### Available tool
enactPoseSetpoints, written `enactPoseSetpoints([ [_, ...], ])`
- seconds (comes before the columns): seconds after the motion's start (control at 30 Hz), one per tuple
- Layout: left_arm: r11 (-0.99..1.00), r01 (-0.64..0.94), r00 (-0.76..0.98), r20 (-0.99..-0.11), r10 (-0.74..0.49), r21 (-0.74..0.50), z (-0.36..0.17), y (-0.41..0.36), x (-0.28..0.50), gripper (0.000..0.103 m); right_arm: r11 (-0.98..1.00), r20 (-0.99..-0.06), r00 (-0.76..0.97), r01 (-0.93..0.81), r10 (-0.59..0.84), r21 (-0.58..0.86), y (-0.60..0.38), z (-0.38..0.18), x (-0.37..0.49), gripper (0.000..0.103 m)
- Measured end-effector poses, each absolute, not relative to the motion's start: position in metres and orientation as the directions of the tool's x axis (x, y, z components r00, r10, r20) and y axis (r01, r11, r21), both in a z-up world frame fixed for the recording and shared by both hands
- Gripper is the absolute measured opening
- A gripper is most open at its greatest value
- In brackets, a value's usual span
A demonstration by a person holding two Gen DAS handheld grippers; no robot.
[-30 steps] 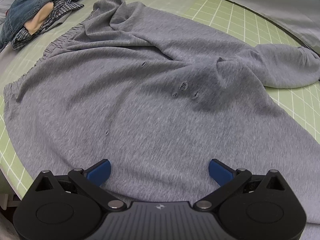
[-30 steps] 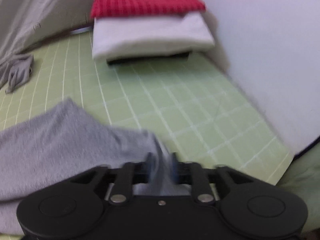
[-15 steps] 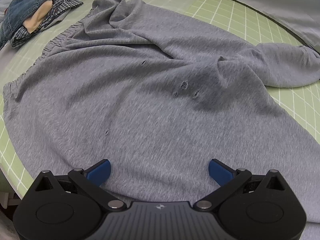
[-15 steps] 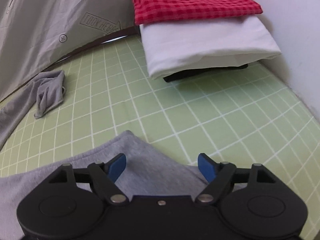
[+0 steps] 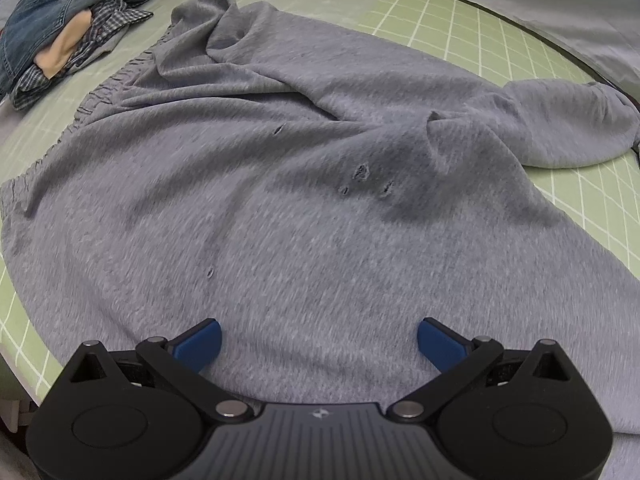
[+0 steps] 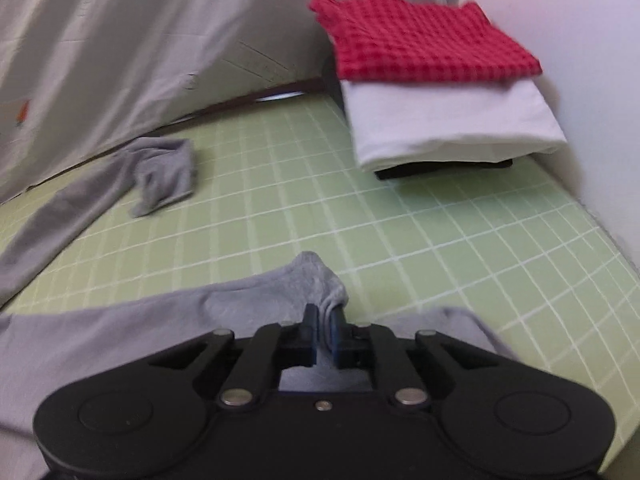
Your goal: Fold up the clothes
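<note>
Grey sweatpants (image 5: 280, 200) with a few small holes lie spread over the green grid mat (image 5: 460, 16), waistband at the left. My left gripper (image 5: 319, 338) hangs open just above the cloth, blue pads wide apart, nothing between them. In the right wrist view, the jaws of my right gripper (image 6: 325, 326) are closing on a bunched fold of the sweatpants' near leg end (image 6: 312, 280), with cloth pinched between the pads. The other leg end (image 6: 164, 172) lies crumpled further back on the left of the mat (image 6: 440, 240).
A pile of denim and checked clothes (image 5: 68, 12) sits at the mat's far left corner. A folded stack with a red checked cloth (image 6: 424, 44) on a white one (image 6: 452, 128) stands at the far right by the wall. A grey sheet (image 6: 120, 60) hangs behind the mat.
The right gripper opened and let the leg end go, moved across the mat, then closed on a fold of it again. The left gripper stayed in place, open.
</note>
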State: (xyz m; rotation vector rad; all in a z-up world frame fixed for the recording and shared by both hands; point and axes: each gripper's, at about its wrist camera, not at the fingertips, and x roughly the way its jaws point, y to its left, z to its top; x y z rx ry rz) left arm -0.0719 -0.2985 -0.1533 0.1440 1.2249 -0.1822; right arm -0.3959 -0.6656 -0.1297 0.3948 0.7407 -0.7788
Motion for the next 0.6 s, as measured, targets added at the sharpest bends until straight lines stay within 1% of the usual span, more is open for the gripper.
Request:
enactPoseSetpoints([
  [0.07, 0.976, 0.217, 0.332, -0.941, -0.063, 0.012, -0.153, -0.298, -0.072, 0.103, 0.669, -0.731, 0.478, 0.742, -0.487, 0.039, -0.643, -0.132, -0.398, 0.007],
  [0.17, 0.975, 0.22, 0.336, -0.94, -0.065, 0.012, -0.153, -0.298, -0.073, 0.103, 0.692, -0.773, 0.458, 0.721, -0.439, 0.034, -0.614, -0.149, -0.399, 0.008],
  [0.27, 0.974, 0.227, 0.336, -0.939, -0.067, 0.012, -0.153, -0.299, -0.073, 0.103, 0.7, -0.779, 0.459, 0.713, -0.427, 0.036, -0.601, -0.151, -0.399, 0.011],
  [0.33, 0.973, 0.231, 0.337, -0.939, -0.068, 0.012, -0.153, -0.299, -0.073, 0.103, 0.704, -0.779, 0.465, 0.709, -0.42, 0.044, -0.597, -0.147, -0.398, 0.018],
  [0.43, 0.972, 0.236, 0.339, -0.938, -0.071, 0.012, -0.153, -0.299, -0.074, 0.103, 0.69, -0.745, 0.512, 0.717, -0.428, 0.097, -0.603, -0.134, -0.402, 0.02],
  [0.57, 0.971, 0.241, 0.34, -0.938, -0.073, 0.012, -0.153, -0.299, -0.074, 0.103, 0.646, -0.662, 0.556, 0.751, -0.503, 0.14, -0.617, -0.11, -0.41, 0.022],
  [0.6, 0.97, 0.242, 0.34, -0.938, -0.074, 0.011, -0.153, -0.299, -0.074, 0.103, 0.632, -0.653, 0.553, 0.762, -0.518, 0.143, -0.623, -0.106, -0.411, 0.023],
])
